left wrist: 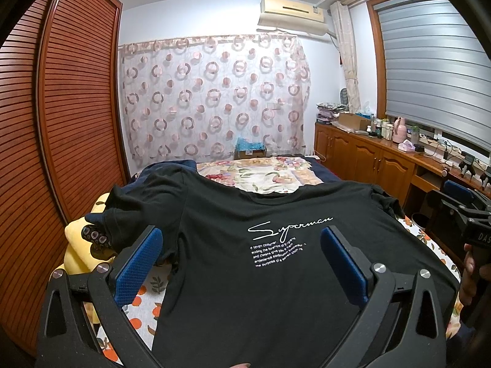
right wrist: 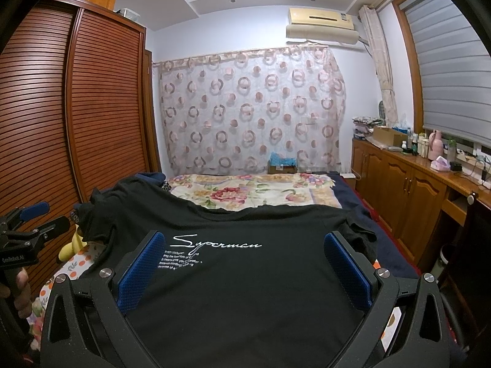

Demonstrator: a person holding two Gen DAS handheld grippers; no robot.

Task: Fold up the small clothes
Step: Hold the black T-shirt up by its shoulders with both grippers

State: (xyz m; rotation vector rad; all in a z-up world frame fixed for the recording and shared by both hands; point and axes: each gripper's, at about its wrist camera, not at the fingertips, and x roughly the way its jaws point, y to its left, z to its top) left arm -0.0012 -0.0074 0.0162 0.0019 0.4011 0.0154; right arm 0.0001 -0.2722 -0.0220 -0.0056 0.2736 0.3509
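The bed [left wrist: 429, 236] fills the middle of the room, with a floral quilt [left wrist: 260, 174] lying toward its twelve o'clock end and an orange-fruit sheet showing at the near corners. To nine o'clock stands a slatted wooden wardrobe [left wrist: 61, 122]; a circle-patterned curtain [left wrist: 214, 98] hangs on the far wall.

Spread face up over the near half of the bed is the black T-shirt [left wrist: 245, 291], its neckline toward twelve o'clock and white "Superman" script across the chest. One sleeve lies rumpled at ten o'clock, over a yellow plush toy [left wrist: 73, 245] at the bed's edge; the other bunches at two o'clock.

The left gripper [left wrist: 242, 245] hangs above the shirt's left half, its blue pads [left wrist: 138, 266] spread wide with nothing between them; whether the tips touch the cloth I cannot tell. The right gripper [right wrist: 245, 248] stands the same way over the right half, pads [right wrist: 346, 273] wide apart and holding nothing. From each side the other tool shows at the frame's edge, gripped in a hand [right wrist: 21, 294].
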